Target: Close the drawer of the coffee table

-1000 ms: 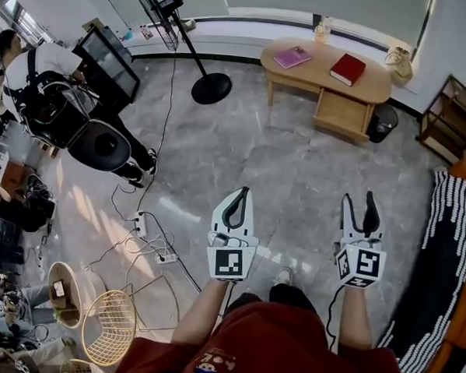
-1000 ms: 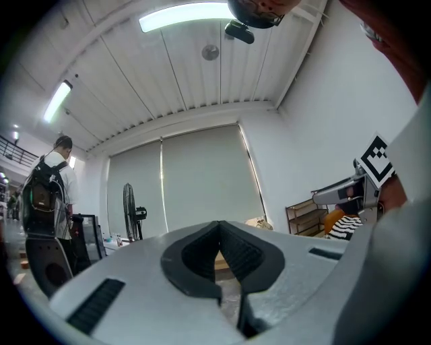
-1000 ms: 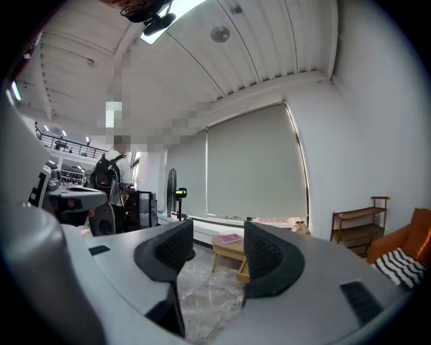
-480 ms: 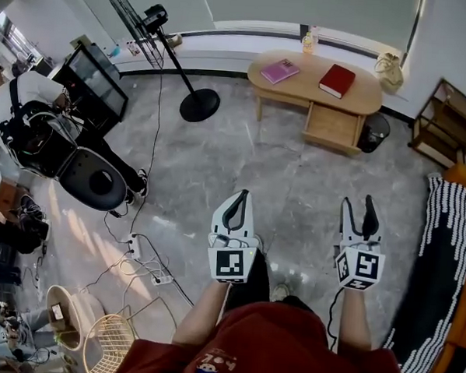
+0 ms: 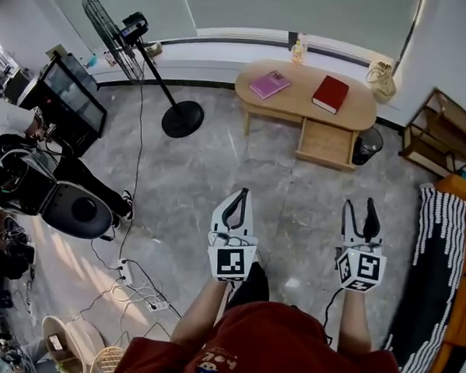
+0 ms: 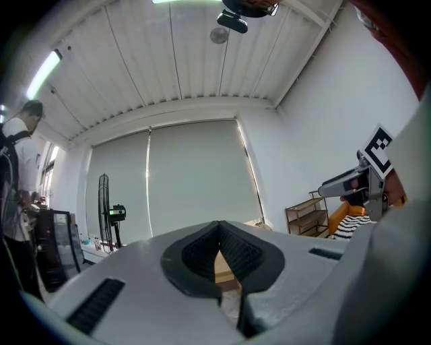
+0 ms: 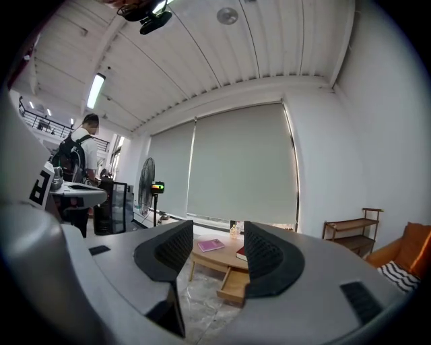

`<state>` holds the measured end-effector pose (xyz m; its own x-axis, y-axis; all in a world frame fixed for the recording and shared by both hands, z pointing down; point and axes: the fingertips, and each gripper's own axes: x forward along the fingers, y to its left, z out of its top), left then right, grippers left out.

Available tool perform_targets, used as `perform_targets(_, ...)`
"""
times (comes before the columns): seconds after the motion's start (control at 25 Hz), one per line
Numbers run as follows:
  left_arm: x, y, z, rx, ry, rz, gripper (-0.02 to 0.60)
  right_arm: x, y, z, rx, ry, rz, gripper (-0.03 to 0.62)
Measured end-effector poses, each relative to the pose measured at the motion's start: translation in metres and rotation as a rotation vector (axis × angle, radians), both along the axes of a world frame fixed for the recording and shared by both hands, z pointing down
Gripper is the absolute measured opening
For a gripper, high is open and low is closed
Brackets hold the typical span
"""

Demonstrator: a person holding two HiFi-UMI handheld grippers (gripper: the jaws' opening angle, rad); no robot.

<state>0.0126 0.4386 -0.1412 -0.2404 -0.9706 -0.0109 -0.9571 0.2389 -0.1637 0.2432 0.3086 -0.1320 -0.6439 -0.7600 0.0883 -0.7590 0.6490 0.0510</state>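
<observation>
Beyond left hand-held gripper (image 6: 219,226), coffee table (image 6: 223,268) mostly hidden

Coffee table (image 5: 299,92): low, long oval top, light wood, slim legs. Stands level on the grey veined floor (image 5: 210,173), at the far end from the camera. Drawer (image 5: 326,143): same light wood, under the right half of the top. Open, pulled well out toward the camera, level, its inside visible from above.

Red shirt (image 5: 275,349), perhaps short-sleeved; left gripper (image 5: 244,192), right gripper (image 5: 359,202) white, black-padded.
</observation>
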Motion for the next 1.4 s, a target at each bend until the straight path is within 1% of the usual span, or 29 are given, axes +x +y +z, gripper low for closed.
perform_targets(0.24, -0.086, -0.041, 0.008, -0.017, 0.035, -0.002, 0.008, -0.086, -0.035, 0.002, -0.014, 0.036, -0.01, 0.216)
perform_targets(0.36, -0.121, -0.055, 0.016, -0.03, 0.056, -0.002, 0.008, -0.122, -0.047, 0.008, -0.025, 0.061, -0.009, 0.216)
perform_targets(0.48, -0.146, -0.069, 0.024, -0.039, 0.073, 0.01, 0.008, -0.145, -0.058, 0.014, -0.039, 0.077, 0.003, 0.216)
perform_targets(0.6, -0.162, -0.086, 0.033, -0.053, 0.071, 0.028, 0.008, -0.16, -0.07, 0.021, -0.048, 0.088, 0.017, 0.216)
perform_targets(0.8, -0.171, -0.119, 0.042, -0.077, 0.089, 0.063, 0.008, -0.167, -0.092, 0.025, -0.062, 0.109, 0.045, 0.216)
perform_targets(0.92, -0.168, -0.144, 0.046, -0.084, 0.096, 0.095, 0.008, -0.165, -0.113, 0.029, -0.072, 0.105, 0.066, 0.216)
perform_targets(1.04, -0.165, -0.172, 0.044, -0.086, 0.095, 0.108, 0.008, -0.164, -0.14, 0.035, -0.088, 0.101, 0.072, 0.216)
perform_targets(1.24, -0.151, -0.225, 0.033, -0.082, 0.078, 0.137, 0.008, -0.155, -0.193, 0.033, -0.093, 0.08, 0.089, 0.217)
perform_targets(1.4, -0.131, -0.272, 0.028, -0.078, 0.071, 0.158, 0.008, -0.133, -0.236, 0.03, -0.08, 0.059, 0.112, 0.216)
